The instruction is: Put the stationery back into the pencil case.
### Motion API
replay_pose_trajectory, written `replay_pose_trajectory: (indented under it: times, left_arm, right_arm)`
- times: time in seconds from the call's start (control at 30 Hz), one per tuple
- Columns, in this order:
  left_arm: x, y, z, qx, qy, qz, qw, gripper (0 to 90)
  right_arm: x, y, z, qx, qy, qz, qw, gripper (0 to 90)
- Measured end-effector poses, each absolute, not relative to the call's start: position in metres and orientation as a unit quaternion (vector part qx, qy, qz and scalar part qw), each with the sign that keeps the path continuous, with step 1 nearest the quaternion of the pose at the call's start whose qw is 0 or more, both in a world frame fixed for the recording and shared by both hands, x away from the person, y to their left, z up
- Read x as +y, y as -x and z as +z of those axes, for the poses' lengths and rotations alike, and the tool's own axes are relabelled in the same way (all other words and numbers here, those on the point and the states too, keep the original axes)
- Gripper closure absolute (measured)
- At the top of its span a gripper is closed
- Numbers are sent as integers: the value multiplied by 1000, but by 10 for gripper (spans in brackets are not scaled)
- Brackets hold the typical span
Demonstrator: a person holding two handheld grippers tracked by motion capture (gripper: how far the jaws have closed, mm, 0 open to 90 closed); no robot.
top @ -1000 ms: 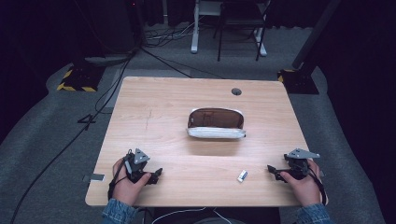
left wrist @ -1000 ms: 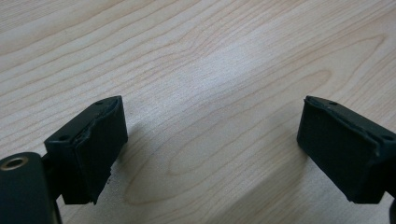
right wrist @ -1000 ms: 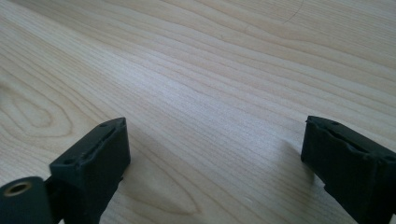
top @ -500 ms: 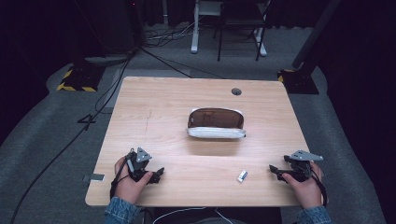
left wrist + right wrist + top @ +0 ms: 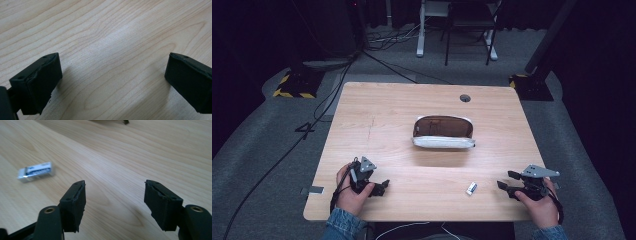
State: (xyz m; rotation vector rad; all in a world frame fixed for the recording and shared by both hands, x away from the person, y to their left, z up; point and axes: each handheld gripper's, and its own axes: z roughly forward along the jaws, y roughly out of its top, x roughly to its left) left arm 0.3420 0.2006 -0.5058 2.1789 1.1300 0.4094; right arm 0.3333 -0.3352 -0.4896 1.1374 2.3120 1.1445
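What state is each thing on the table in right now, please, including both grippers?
Pencil case: lying on its side mid-table, top open, untouched.
Eraser: lying flat on the table, in its sleeve, apart from both grippers.
Left gripper: jaws wide open, nothing between them, low over bare wood.
Right gripper: jaws open with nothing between them, having just been closing.

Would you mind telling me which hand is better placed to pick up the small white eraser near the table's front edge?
The right. The right tongs point at the eraser from just beside it, their jaws just closing with nothing between. The left tongs are farther away over bare table.
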Motion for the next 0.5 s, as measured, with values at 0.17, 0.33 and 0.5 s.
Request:
replay_pose_trajectory:
  times: [0.17, 0.33, 0.5]
  left_arm:
    - [201, -342, -506, 429, -830, 156, 320, 13]
    - [201, -343, -505, 427, -832, 157, 318, 9]
    - [201, -343, -506, 427, -831, 158, 319, 10]
  right_arm:
    - [-314, -327, -482, 819, -370, 415, 141, 303]
    - [-286, -321, -482, 833, -337, 423, 120, 281]
    - [-268, -320, -486, 844, -317, 418, 113, 269]
